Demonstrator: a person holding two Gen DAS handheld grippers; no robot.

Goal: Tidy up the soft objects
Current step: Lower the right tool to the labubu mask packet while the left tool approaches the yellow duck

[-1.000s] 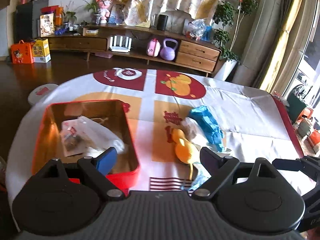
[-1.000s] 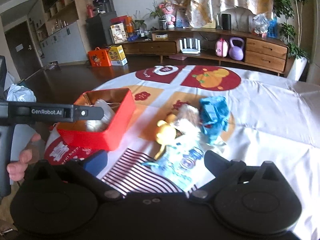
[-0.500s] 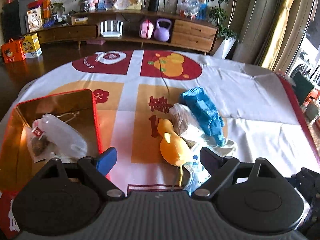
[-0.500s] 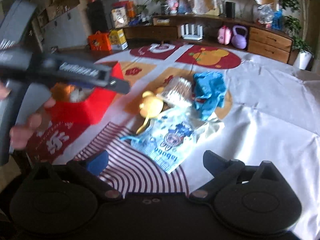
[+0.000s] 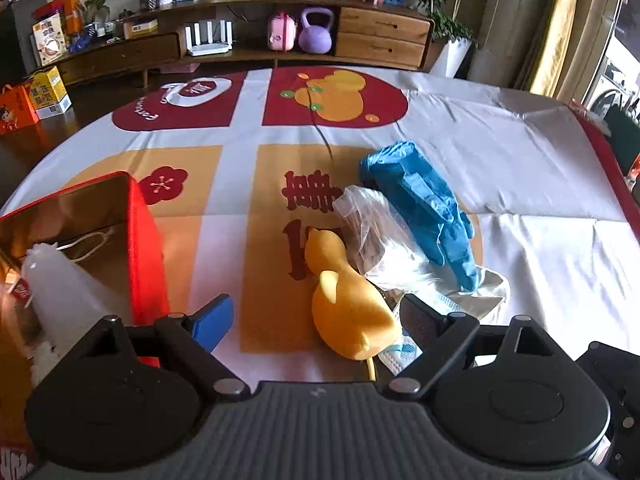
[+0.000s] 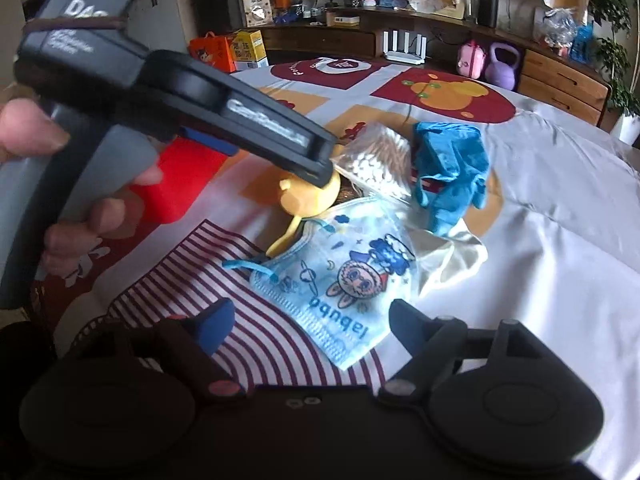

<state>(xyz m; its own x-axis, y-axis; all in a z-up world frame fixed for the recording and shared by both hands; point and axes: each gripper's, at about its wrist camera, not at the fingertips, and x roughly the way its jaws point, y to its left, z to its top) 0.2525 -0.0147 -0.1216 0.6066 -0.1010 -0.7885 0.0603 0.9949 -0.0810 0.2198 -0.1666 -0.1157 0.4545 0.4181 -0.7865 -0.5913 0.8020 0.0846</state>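
Observation:
A yellow soft toy point(image 5: 350, 312) lies on the tablecloth between the fingers of my open left gripper point(image 5: 316, 318), nearer the right finger. Beside it lie a clear bag of cotton swabs point(image 5: 370, 232), blue gloves point(image 5: 424, 204), and a light blue printed face mask point(image 6: 344, 284) on a cream cloth point(image 6: 452, 256). The red tin box point(image 5: 144, 236) at the left holds a clear plastic bag point(image 5: 60, 284). My right gripper point(image 6: 310, 322) is open and empty, just in front of the mask. The left gripper's body point(image 6: 180, 96) hides part of the toy point(image 6: 308, 198) in the right wrist view.
The round table carries a white, red and orange cloth point(image 5: 520, 160) with a striped patch point(image 6: 192, 264) at its near edge. Behind the table stands a low wooden sideboard point(image 5: 360, 36) with a purple kettlebell point(image 5: 316, 32). Orange boxes point(image 5: 16, 108) sit on the floor.
My left gripper has moved right from over the red tin to the yellow toy and come down around it. My right gripper has moved a little closer to the mask.

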